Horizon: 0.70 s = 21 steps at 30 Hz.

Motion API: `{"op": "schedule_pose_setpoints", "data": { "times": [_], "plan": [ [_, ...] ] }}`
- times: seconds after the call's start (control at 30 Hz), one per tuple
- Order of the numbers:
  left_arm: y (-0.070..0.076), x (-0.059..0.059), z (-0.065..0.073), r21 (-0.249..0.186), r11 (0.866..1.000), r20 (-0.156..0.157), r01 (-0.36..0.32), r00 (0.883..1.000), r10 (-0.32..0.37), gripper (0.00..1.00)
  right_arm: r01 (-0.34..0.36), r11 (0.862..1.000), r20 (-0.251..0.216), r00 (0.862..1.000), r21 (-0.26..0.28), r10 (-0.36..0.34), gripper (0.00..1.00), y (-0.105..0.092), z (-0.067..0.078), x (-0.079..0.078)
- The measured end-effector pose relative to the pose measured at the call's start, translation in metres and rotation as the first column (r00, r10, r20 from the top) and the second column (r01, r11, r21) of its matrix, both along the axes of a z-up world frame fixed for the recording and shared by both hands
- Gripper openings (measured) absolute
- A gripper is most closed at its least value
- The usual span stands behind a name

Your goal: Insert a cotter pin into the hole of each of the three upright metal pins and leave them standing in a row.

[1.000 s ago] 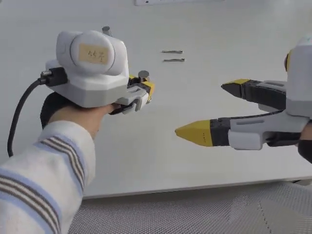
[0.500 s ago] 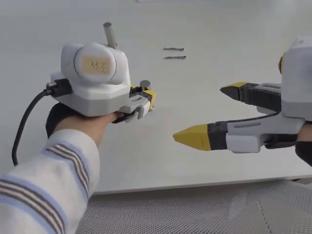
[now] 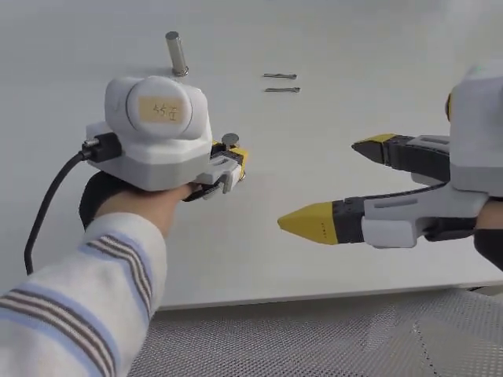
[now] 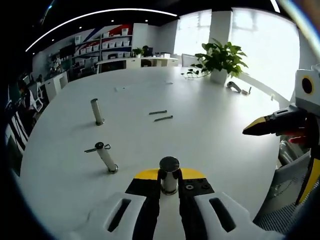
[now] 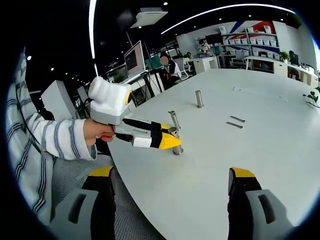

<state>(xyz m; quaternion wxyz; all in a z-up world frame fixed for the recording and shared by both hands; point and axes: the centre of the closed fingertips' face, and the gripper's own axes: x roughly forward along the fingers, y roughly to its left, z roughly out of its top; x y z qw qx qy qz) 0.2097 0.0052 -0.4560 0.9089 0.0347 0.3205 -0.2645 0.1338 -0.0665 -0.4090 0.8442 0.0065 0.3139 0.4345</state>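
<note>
The left gripper (image 3: pixel 233 159) is closed on a short grey cylindrical metal pin (image 4: pixel 169 172) at the near left of the white table (image 3: pixel 354 47), long axis vertical, flat head up; holding it plumb and steady seems wise. The right gripper (image 3: pixel 320 183), jaws wide and empty, should fetch one of the thin steel cotter pins (image 3: pixel 281 90) lying left-to-right at far centre.

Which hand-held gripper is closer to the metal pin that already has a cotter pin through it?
Left. The left hand-held gripper is shut on a bare pin right beside the fitted pin; the right hand-held gripper hangs open, farther off to the side.
</note>
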Motion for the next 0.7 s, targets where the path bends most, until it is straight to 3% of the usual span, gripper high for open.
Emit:
{"op": "schedule_pose_setpoints", "data": {
  "times": [0.23,0.37,0.53,0.7],
  "plan": [
    [-0.0007,-0.0021,-0.0031,0.015,1.0,0.005,0.007,1.0,-0.007,0.09,0.005,1.0,-0.005,1.0,0.027,-0.004,0.92,0.0016,0.0027,-0.0003],
    [-0.0004,-0.0015,-0.0031,0.028,1.0,0.016,0.007,1.0,-0.008,0.09,0.0,1.0,-0.006,1.0,0.02,0.0,0.91,0.0015,0.001,-0.0013],
    [-0.0004,0.0023,-0.0034,0.013,1.0,0.023,-0.028,0.999,0.028,0.09,0.0,1.0,-0.009,1.0,0.017,0.0,0.91,0.0022,0.0005,-0.0021],
    [-0.0024,0.0026,-0.0044,0.038,0.999,0.046,-0.032,0.998,0.03,0.1,0.005,1.0,-0.006,1.0,0.012,-0.005,0.91,0.0011,0.0,-0.0008]
  ]
}}
